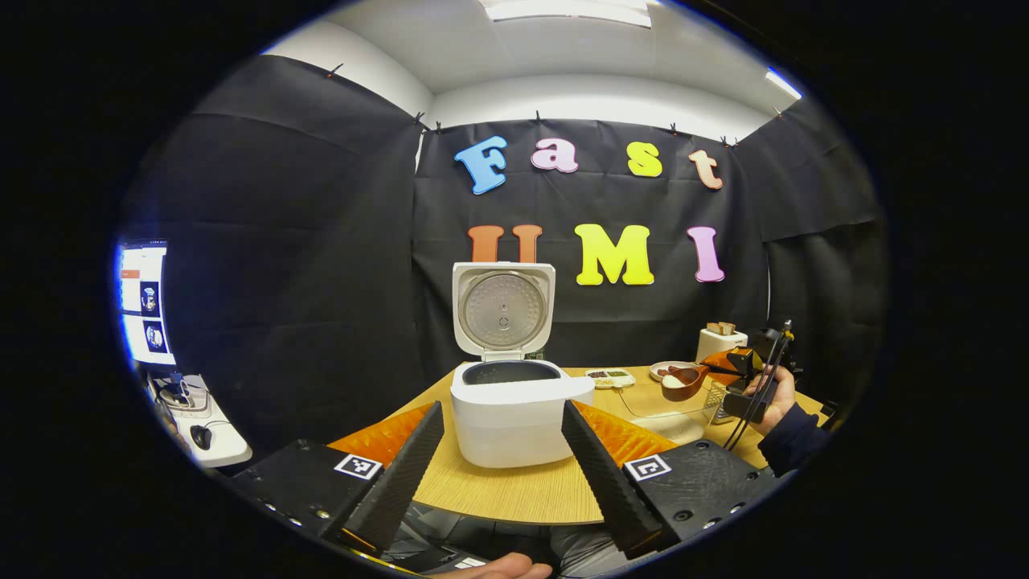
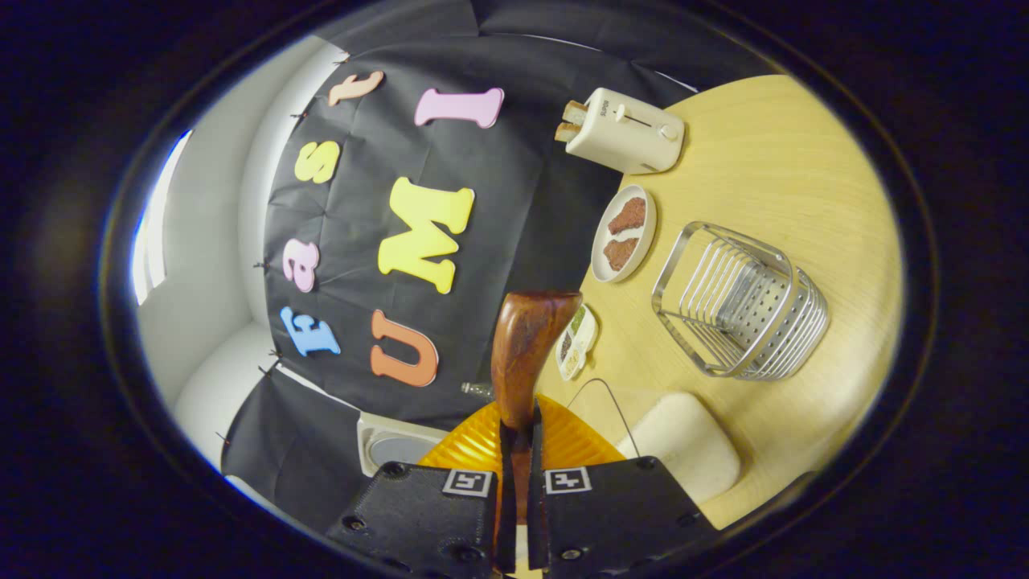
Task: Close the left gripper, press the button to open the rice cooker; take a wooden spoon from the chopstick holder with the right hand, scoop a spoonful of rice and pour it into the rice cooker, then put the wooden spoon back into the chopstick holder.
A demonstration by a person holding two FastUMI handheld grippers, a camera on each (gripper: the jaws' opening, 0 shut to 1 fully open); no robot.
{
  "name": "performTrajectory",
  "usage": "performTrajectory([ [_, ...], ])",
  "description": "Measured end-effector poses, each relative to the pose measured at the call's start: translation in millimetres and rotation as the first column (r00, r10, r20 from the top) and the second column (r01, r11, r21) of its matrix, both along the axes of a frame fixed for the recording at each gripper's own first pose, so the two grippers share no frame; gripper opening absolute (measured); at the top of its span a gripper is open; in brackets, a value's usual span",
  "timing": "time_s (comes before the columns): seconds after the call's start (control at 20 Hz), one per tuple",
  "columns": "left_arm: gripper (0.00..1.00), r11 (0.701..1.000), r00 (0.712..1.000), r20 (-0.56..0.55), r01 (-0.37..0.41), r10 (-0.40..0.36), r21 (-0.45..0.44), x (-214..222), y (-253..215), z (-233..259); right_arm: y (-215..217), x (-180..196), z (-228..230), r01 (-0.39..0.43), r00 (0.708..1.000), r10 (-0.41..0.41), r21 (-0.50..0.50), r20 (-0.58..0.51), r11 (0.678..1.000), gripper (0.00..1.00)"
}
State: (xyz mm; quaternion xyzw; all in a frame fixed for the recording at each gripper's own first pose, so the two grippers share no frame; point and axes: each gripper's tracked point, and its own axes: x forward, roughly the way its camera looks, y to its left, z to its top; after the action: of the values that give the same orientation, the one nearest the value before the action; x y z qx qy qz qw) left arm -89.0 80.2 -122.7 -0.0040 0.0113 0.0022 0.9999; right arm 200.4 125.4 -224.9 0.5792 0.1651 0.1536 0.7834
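Rice transfer in progress: right tool clamps the brown wooden spoon, loaded, at three o'clock of the open white rice cooker; next, carry left and tip. Left tool stands wide.

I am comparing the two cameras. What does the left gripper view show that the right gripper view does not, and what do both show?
Left gripper view alone: the cooker's dark pot opening, rice in the spoon's bowl, and a desk with a mouse.

Right gripper view alone: the right claw shut on the spoon handle, and the whole wire holder.

Both: the wooden spoon, rice cooker, toaster and table.
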Motion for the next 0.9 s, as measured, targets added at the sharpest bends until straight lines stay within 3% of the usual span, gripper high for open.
performTrajectory([
  [0.4, 0.94, 0.999, 0.999, 0.020, 0.039, -0.039, -0.009, -13.9, 3.9, 3.2, 52.4, -10.9, 60.3, -0.063, 0.996, 0.063, 0.010, 0.057, 0.998, 0.11],
  [0.65, 0.94, 0.999, 0.999, 0.029, 0.031, -0.031, -0.008, -21.9, 18.7, 4.3, 132.2, -5.1, 92.1, -0.130, 0.990, 0.129, 0.020, 0.055, 0.991, 0.11],
  [0.9, 0.94, 0.999, 0.998, 0.042, 0.038, -0.037, -0.015, -30.9, 32.1, 5.8, 222.1, 5.1, 112.2, -0.178, 0.980, 0.185, -0.101, 0.069, 0.979, 0.10],
])
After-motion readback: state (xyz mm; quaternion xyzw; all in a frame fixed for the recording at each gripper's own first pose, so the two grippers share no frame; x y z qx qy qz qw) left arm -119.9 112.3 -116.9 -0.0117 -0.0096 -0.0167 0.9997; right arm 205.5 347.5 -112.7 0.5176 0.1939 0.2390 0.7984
